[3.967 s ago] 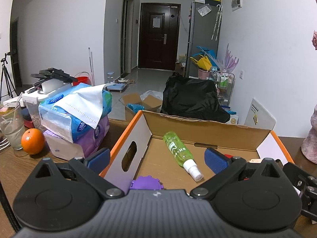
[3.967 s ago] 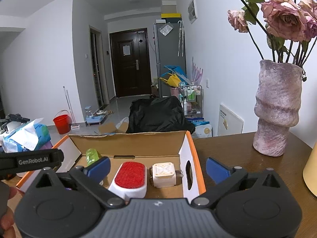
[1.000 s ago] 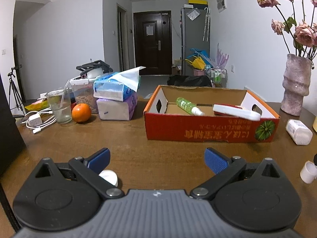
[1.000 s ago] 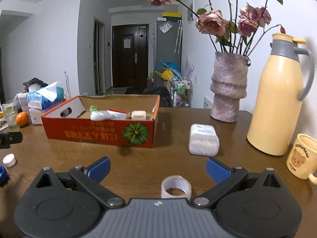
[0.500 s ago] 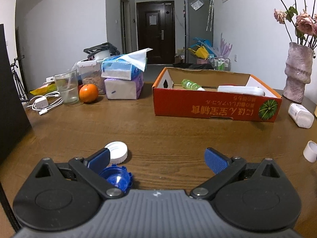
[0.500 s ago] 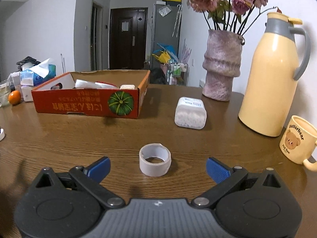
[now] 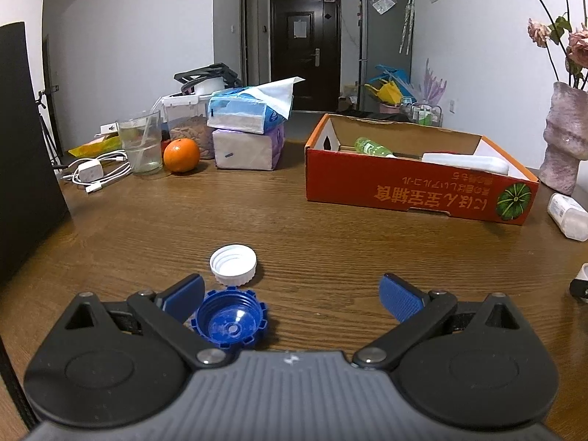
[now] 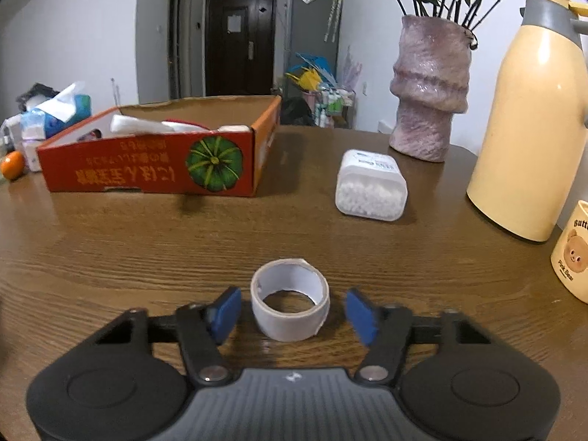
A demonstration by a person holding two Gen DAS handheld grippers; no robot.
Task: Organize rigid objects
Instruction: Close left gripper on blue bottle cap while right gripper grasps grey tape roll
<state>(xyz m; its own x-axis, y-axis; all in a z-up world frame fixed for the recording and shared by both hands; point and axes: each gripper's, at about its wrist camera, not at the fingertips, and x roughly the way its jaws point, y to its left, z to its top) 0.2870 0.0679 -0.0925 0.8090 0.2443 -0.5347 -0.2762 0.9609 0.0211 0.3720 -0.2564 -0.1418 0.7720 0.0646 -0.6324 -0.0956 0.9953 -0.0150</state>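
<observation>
Now the right hand-held gripper (image 8: pixel 292 312) is closing around the tape roll (image 8: pixel 289 304) on the near table (image 8: pixel 147 242), pads not yet touching; light and stiff, best pinched across its outer wall.

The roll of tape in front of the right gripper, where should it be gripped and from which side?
Grip the tape roll across its outer wall, one pad on each side, coming in low from the near side. It lies flat on the table with its hole facing up, so the curved sides are free. The right gripper already straddles it, jaws closing, pads not yet touching.
</observation>
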